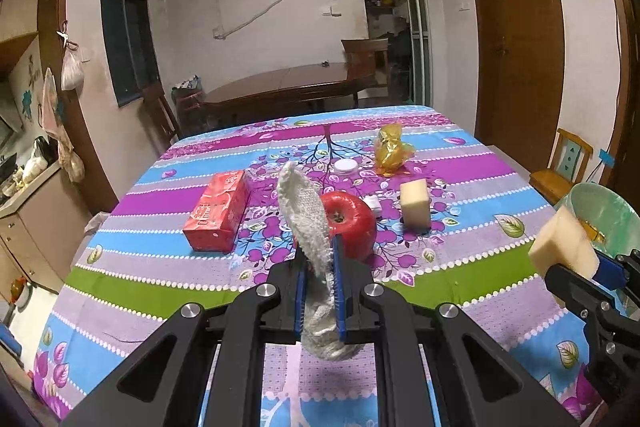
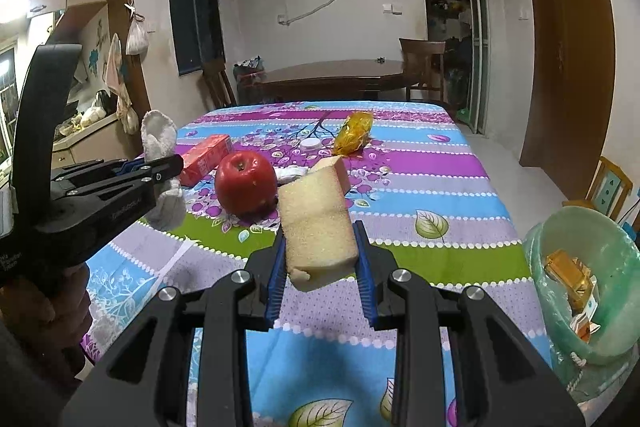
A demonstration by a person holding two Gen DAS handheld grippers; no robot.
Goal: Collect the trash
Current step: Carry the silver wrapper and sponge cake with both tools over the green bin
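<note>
loud tablecloth [image 1: 460,163] in purple, blue, lilac and green stripes with leaf print, shiny red apple [image 1: 352,223], red carton [image 1: 218,213], pale yellow sponge [image 2: 318,231], off-white knit sock [image 1: 306,223], minty green bin [image 2: 560,251]

Black grippers [image 1: 318,291] (blue pads [image 2: 276,283])

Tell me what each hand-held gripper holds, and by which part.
Left hand-held gripper: a white knitted sock, pinched near its lower end. Right hand-held gripper: a pale yellow sponge block, squeezed across its sides.
</note>
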